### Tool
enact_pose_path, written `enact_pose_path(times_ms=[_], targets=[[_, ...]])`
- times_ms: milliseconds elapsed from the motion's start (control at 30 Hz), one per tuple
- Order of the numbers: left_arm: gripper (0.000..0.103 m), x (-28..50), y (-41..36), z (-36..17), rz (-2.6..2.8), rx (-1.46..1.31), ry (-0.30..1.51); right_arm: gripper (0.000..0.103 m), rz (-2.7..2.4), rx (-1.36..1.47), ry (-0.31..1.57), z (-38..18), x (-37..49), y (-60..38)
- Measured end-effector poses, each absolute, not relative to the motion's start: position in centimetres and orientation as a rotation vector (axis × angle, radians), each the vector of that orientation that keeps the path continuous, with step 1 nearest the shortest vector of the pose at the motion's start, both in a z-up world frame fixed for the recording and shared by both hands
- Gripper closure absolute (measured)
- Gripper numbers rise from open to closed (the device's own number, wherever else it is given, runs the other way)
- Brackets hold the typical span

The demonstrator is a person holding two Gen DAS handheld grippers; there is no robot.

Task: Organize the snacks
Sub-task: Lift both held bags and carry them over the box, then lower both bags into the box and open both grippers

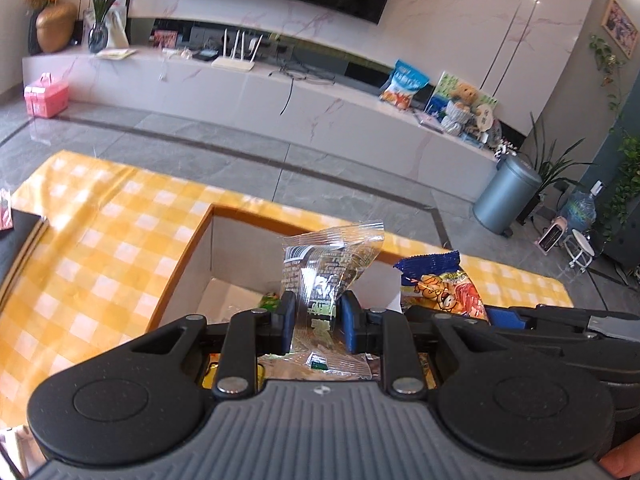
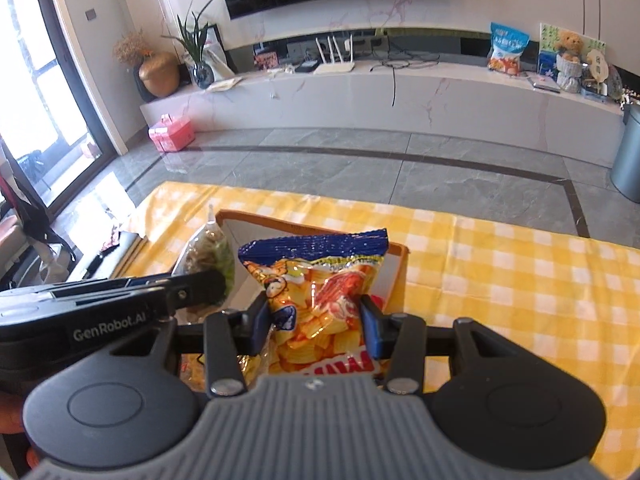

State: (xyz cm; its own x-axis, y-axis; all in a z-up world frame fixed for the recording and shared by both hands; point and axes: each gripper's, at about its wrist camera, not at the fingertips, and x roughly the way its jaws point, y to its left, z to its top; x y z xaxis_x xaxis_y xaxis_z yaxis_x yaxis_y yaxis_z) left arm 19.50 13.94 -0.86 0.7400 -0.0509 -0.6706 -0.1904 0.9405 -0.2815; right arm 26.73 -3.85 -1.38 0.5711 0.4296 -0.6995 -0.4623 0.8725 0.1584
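Above the open cardboard box (image 1: 224, 276) on the counter (image 2: 500, 280), my left tool (image 1: 316, 312) pinches a clear snack packet (image 1: 324, 264); just beside it, my right tool (image 2: 316, 320) pinches a yellow chip bag (image 2: 316, 280). Inside the box I see a green packet (image 1: 269, 301).

left wrist: aimed down, close over box (image 1: 208, 264) | right wrist: likewise | shared: box, bench (image 2: 500, 272) far edge, TV wall

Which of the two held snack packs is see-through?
The clear packet in the left gripper. The other, in the right gripper, is an opaque yellow chip bag with a blue top.
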Motion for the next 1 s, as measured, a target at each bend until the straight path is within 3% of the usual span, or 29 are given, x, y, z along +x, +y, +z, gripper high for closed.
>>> enact_pose_path(times_ms=[467, 733, 833, 1000], targets=[[0.077, 21.9, 16.1, -5.5, 0.16, -0.292, 0.833, 0.059, 0.588, -0.422, 0.772, -5.8, 30.2, 2.6], [0.075, 22.5, 15.3, -5.9, 0.174, -0.253, 0.847, 0.057, 0.558, -0.476, 0.787, -7.8, 31.4, 3.0], [0.059, 22.4, 15.1, -5.7, 0.161, -0.252, 0.836, 0.044, 0.558, -0.499, 0.771, -8.1, 31.1, 3.0], [0.04, 21.8, 14.3, -5.1, 0.152, -0.232, 0.818, 0.037, 0.565, -0.546, 0.716, -8.1, 30.2, 3.0]])
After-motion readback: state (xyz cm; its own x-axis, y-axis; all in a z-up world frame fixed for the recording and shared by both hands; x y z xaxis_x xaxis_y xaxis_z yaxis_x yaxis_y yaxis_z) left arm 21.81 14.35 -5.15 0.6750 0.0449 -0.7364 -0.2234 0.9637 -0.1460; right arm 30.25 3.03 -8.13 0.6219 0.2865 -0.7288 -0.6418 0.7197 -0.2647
